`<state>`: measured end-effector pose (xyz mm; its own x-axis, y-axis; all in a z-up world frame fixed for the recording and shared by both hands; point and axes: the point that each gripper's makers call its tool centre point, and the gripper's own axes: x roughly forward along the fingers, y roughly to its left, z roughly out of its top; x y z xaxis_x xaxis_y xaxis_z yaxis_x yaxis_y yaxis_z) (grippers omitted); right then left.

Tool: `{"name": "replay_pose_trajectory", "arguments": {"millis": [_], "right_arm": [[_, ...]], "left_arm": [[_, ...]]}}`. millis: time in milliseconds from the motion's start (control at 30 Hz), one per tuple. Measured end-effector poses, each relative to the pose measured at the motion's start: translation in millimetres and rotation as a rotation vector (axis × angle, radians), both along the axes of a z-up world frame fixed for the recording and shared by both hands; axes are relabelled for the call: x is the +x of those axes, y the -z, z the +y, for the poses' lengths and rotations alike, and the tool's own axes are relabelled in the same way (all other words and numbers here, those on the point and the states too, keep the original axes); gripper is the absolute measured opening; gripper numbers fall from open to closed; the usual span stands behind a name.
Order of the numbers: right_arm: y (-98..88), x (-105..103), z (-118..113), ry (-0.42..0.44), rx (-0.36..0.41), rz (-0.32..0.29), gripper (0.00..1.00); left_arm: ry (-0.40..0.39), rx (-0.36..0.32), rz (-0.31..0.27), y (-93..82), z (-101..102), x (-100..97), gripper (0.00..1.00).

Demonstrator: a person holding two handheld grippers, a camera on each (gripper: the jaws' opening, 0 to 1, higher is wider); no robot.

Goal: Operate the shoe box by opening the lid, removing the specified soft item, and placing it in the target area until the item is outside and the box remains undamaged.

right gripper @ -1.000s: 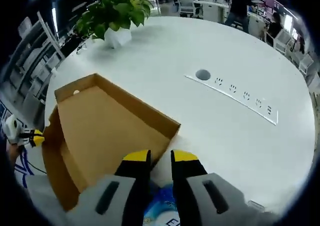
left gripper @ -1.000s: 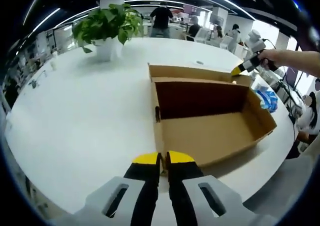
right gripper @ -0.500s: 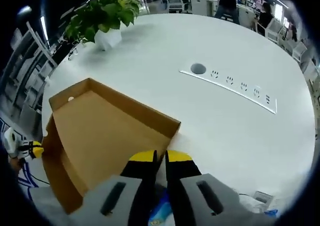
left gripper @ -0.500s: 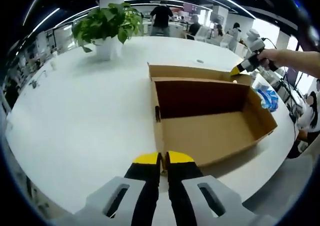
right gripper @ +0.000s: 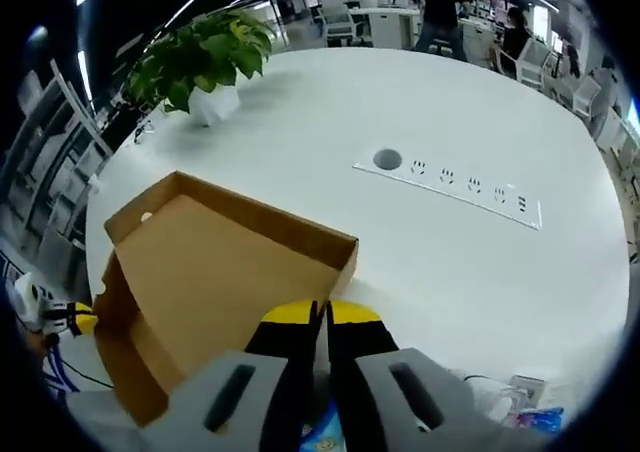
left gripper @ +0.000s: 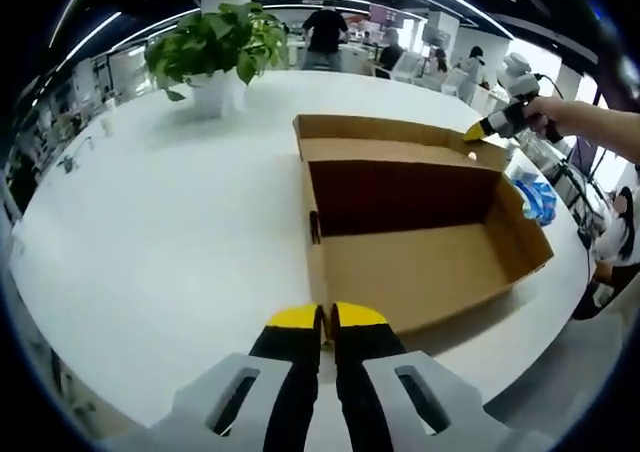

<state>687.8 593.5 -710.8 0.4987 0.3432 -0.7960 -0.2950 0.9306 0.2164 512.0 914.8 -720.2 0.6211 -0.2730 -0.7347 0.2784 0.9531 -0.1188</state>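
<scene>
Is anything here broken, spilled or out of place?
Nothing stands out. The cardboard shoe box sits open and looks undamaged on the white table, its lid folded back. A blue-and-white soft packet lies just outside it.

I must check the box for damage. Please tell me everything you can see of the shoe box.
The shoe box is plain brown cardboard, open and empty inside, with its lid folded back flat. It rests on the white table. The right gripper is at the lid's far corner; the left gripper is closed at the near wall. No tears show.
</scene>
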Motion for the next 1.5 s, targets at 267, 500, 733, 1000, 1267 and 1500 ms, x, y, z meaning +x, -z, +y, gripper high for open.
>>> {"name": "replay_pose_trajectory", "arguments": {"millis": [267, 500, 733, 1000, 1267, 1500], "right_arm": [[-16.3, 0.3, 1.4, -0.009, 0.000, -0.053, 0.01], [-29.3, -1.5, 2.3, -0.022, 0.001, -0.094, 0.00], [-43.9, -4.8, 3.6, -0.031, 0.014, -0.134, 0.00], [-58.3, -11.5, 5.2, -0.037, 0.030, -0.178, 0.00], [-69.3, -19.9, 5.6, -0.046, 0.028, -0.221, 0.00], [-73.3, -29.3, 1.1, -0.049, 0.029, -0.255, 0.00]], "left_arm": [[0.009, 0.002, 0.007, -0.5, -1.3, -0.7, 0.01], [0.011, 0.002, 0.007, 0.6, -0.3, 0.3, 0.01], [0.013, 0.002, 0.008, 1.6, -0.3, 0.8, 0.01], [0.008, -0.002, 0.007, 1.8, 0.0, 1.4, 0.01], [0.011, 0.005, 0.002, 2.9, 1.7, 3.3, 0.01], [0.009, 0.007, -0.002, 3.1, 3.1, 3.5, 0.01]]}}
